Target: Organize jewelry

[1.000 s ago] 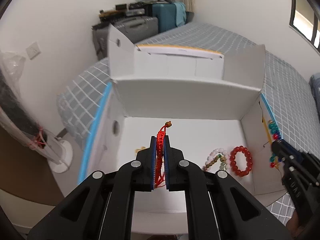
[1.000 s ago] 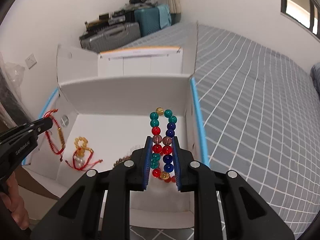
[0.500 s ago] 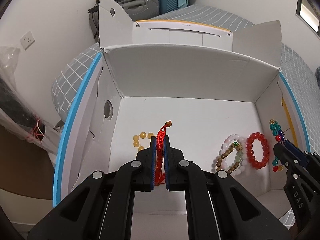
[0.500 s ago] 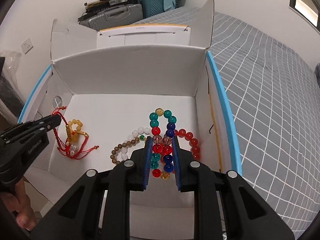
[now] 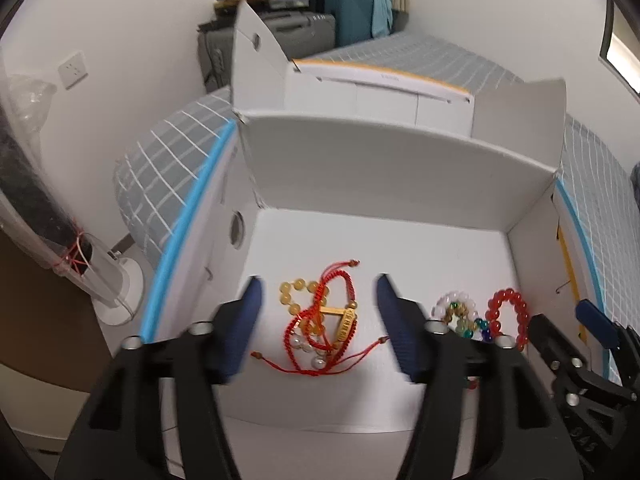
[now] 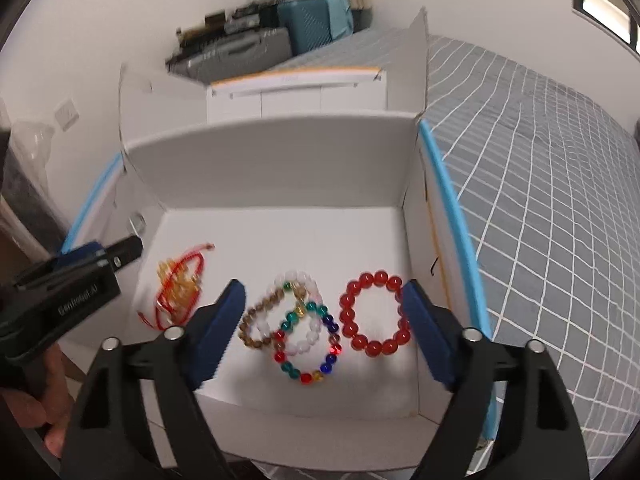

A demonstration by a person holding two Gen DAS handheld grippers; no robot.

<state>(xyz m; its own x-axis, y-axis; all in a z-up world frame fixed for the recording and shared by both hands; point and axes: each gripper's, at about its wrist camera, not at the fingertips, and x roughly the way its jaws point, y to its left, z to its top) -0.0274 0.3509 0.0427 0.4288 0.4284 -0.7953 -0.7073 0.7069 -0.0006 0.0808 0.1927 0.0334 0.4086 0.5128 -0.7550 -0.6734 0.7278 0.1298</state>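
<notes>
Two red cord bracelets point(image 5: 320, 320) lie tangled with yellow beads point(image 5: 290, 294).

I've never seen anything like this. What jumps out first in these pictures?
Probably the bright jewelry lying on the floor of the open white cardboard box: a ring of glossy red beads on the right, a multicoloured glass-bead bracelet overlapping a white and a brown one mid-box, and a tangle of red cord bracelets on the left. Over them hang two black grippers with blue pads, left and right, both wide open.
</notes>
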